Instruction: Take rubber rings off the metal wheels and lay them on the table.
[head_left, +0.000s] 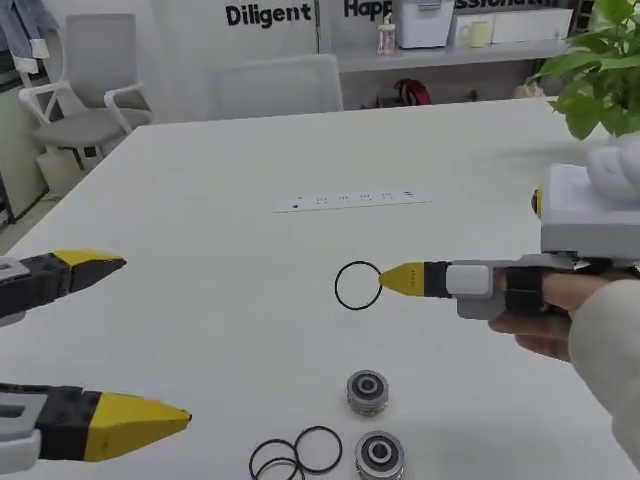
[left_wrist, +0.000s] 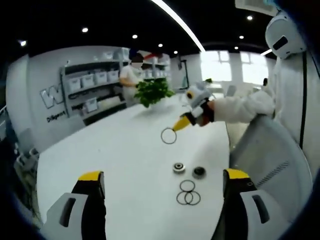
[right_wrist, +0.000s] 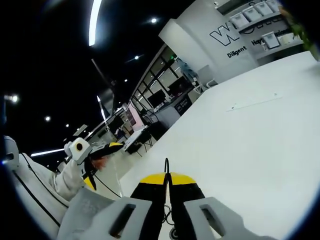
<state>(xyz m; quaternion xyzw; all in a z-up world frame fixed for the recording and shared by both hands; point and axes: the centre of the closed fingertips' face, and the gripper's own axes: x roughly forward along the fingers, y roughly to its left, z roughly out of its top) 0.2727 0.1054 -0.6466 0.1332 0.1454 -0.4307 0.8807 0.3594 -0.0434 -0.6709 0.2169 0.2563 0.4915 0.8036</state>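
Tips of the right hand-held gripper are clamping a rubber ring, which is hanging beyond them, apparently just above the table; three loose rings are lying beside two metal wheels, nearer the person, while the left hand-held gripper is hovering, jaws spread wide

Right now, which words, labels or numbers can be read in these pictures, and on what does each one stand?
"Diligent": black lettering on the back wall.
"Happ": beside it on that wall, partly cut off by the picture's top edge.
"W": large outlined letter above "Diligent" in both gripper views; following letters unclear.
Marks on the power strip: too small to read.
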